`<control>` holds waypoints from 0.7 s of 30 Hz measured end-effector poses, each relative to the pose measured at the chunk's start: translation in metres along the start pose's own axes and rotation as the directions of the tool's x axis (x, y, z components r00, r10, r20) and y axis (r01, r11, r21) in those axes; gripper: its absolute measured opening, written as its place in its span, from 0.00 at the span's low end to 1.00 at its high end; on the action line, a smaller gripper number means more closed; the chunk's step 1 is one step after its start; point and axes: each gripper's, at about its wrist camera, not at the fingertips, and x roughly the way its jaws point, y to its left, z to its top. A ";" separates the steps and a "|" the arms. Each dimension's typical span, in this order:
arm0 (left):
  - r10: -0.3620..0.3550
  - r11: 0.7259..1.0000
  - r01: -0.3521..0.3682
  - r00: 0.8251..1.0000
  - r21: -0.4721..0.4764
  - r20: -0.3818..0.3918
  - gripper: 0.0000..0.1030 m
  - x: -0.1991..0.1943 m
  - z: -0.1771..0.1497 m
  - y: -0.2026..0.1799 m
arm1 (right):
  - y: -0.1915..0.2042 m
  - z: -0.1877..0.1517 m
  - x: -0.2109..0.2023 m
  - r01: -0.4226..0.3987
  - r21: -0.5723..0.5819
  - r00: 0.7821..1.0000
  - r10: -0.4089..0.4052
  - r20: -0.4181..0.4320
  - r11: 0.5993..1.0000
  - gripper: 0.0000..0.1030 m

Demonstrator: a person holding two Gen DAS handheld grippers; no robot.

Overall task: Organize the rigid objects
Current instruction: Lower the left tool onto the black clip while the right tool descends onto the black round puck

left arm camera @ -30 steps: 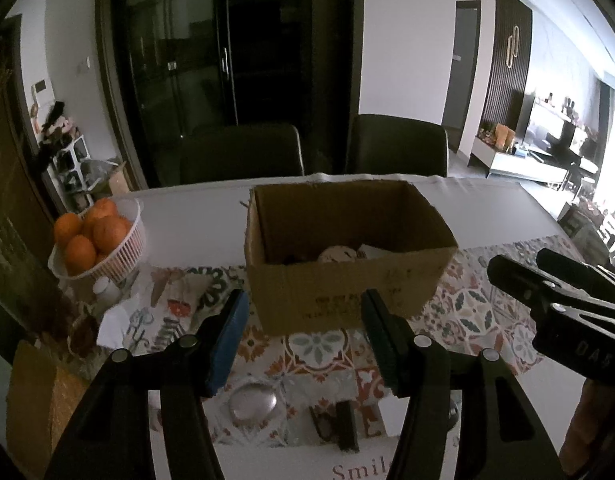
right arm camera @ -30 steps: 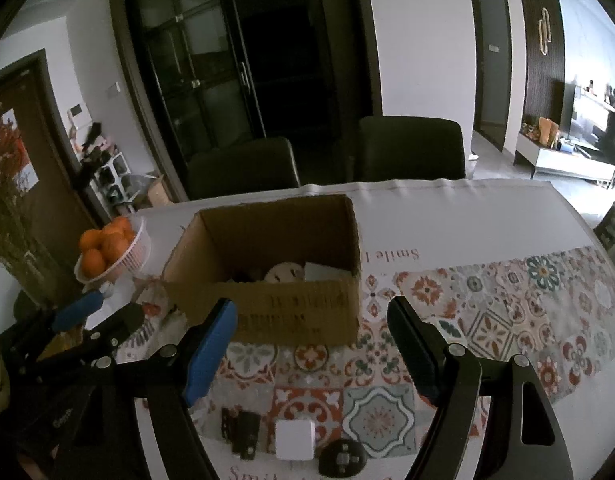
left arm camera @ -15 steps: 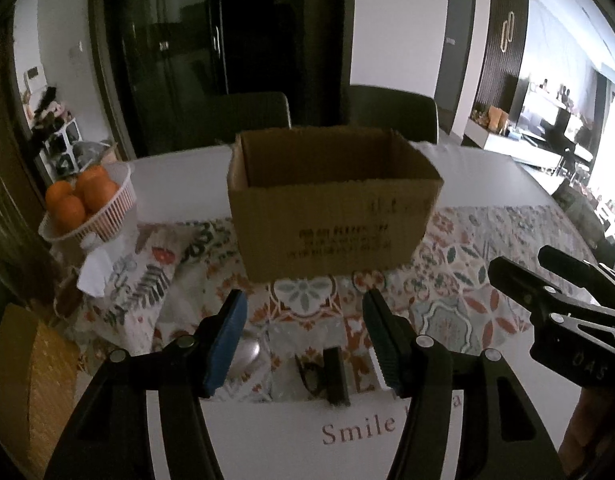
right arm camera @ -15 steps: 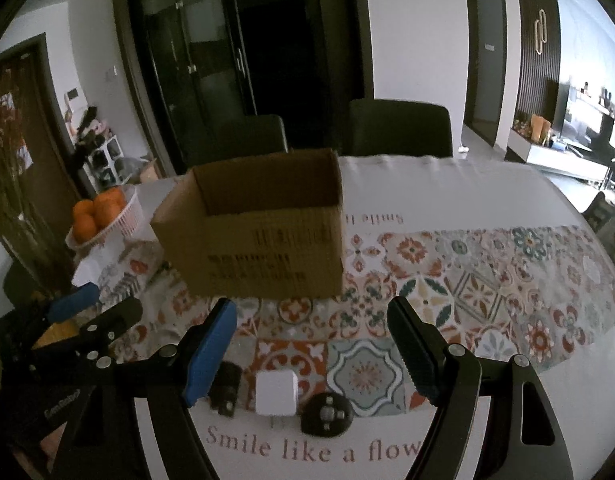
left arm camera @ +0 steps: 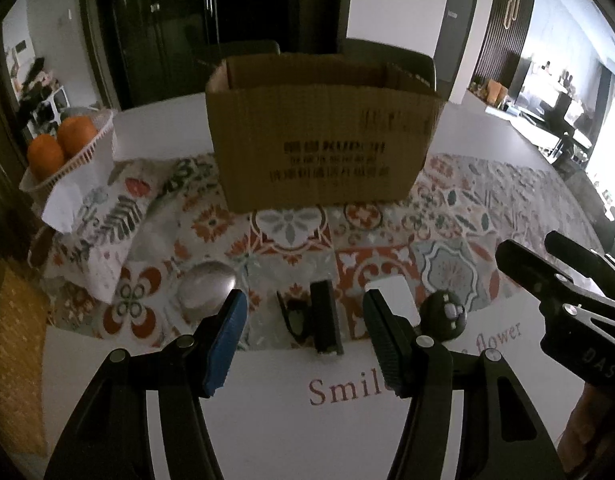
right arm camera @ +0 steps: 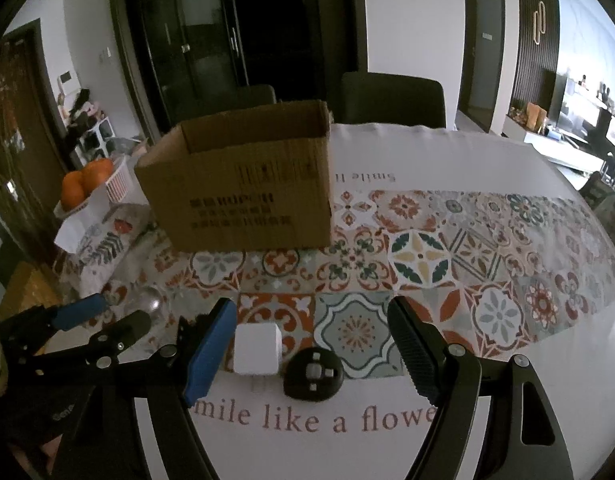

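Fingers: both your grippers spread wide, holding nothing.
Left gripper (left arm camera: 303, 332) above black clip (left arm camera: 325, 322); right gripper (right arm camera: 311, 350) above white cube (right arm camera: 256, 349); bare desk (left arm camera: 307, 420) edge nearest you.

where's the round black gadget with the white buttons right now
The round black gadget with white buttons lies between the open right gripper fingers, right of the white cube charger.

Two dark chairs (right arm camera: 391, 96) stand beyond the worktop (right arm camera: 447, 152), before a dark glass-doored cabinet (right arm camera: 195, 48) and white wall (right arm camera: 411, 20).
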 end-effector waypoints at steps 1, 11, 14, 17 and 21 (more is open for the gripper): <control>0.000 1.000 0.000 1.000 0.000 -0.007 0.58 0.002 -0.002 0.000 | 0.000 -0.003 0.001 0.002 -0.001 1.000 -0.002 -0.001 1.000 0.76; -0.018 1.000 0.018 0.996 -0.007 -0.084 0.58 0.026 -0.022 0.001 | 0.000 -0.028 0.019 0.010 -0.002 0.998 -0.010 -0.055 1.000 0.76; -0.022 1.000 0.021 0.995 -0.003 -0.100 0.58 0.032 -0.025 0.001 | 0.000 -0.035 0.025 0.004 0.011 0.997 -0.003 -0.082 1.000 0.76; -0.020 1.000 0.020 0.994 0.003 -0.107 0.59 0.039 -0.028 0.000 | -0.002 -0.042 0.033 0.008 0.021 0.994 -0.005 -0.110 1.000 0.76; -0.031 0.999 0.032 0.993 0.009 -0.114 0.62 0.046 -0.029 0.000 | -0.003 -0.051 0.043 0.002 0.038 0.989 0.004 -0.149 0.999 0.76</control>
